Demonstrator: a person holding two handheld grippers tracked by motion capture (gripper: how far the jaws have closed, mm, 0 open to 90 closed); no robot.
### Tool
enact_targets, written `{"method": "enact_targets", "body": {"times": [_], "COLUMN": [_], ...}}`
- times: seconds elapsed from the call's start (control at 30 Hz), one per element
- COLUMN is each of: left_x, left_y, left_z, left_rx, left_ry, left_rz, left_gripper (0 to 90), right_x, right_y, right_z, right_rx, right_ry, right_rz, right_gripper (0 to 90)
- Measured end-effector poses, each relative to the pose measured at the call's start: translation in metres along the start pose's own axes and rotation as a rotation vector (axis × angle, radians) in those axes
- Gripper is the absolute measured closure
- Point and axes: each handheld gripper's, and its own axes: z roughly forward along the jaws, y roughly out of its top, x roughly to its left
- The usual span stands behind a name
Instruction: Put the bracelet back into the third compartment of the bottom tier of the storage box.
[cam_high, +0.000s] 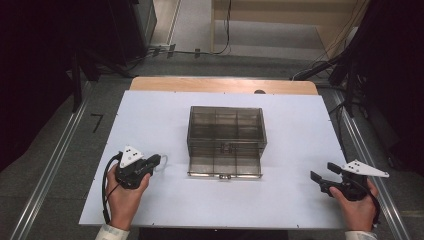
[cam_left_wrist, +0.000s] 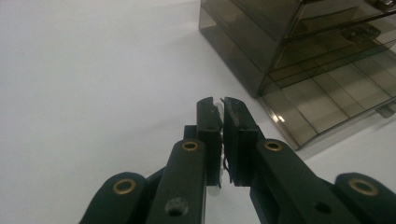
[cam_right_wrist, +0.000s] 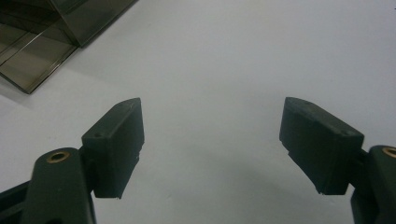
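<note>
White worktop carries a smoky drawer box at centre. I see my left tongs pressed together, perhaps pinching something thin; right tongs gape wide.

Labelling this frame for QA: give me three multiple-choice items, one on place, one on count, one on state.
1. Where does the smoky clear drawer box stand?
A. middle of the white board
B. on the floor
C. under the right hand

2. How many drawers are pulled out?
A. none
B. one
C. three

3. Which claw is open?
A. left
B. right
C. both

Key: 1 A, the box sits mid-board between the hands. 2 B, only the bottom drawer juts forward. 3 B, the right claw gapes wide; the left claw is pressed together.
</note>
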Motion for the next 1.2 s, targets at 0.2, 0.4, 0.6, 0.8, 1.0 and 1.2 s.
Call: {"method": "enact_targets", "body": {"times": [0.2, 0.4, 0.6, 0.8, 1.0, 1.2], "left_x": [-0.008, -0.013, -0.019, -0.027, -0.032, -0.038], "left_y": [0.005, 0.006, 0.01, 0.013, 0.014, 0.016], "left_z": [-0.005, -0.004, -0.003, -0.001, 0.002, 0.004], "left_rx": [-0.015, -0.016, -0.025, -0.033, -0.036, -0.046], "left_ry": [-0.015, -0.03, -0.06, -0.079, -0.092, -0.103], "left_rz": [0.014, 0.023, 0.013, 0.022, 0.029, 0.036], "left_gripper": [86.8, 86.8, 86.7, 86.8, 86.7, 86.7], "right_x": [0.0, 0.0, 0.0, -0.001, -0.001, -0.001], "right_y": [0.0, 0.0, 0.0, 0.0, 0.0, 0.0], "right_z": [0.0, 0.0, 0.0, 0.0, 0.0, 0.0], "right_rx": [-0.001, -0.002, -0.002, -0.002, -0.004, -0.005], "right_ry": [0.0, 0.0, 0.003, 0.006, 0.006, 0.005], "right_rz": [0.0, -0.001, 0.001, -0.002, -0.005, -0.004], "right_gripper": [20.4, 20.3, 20.3, 20.4, 20.4, 20.4]}}
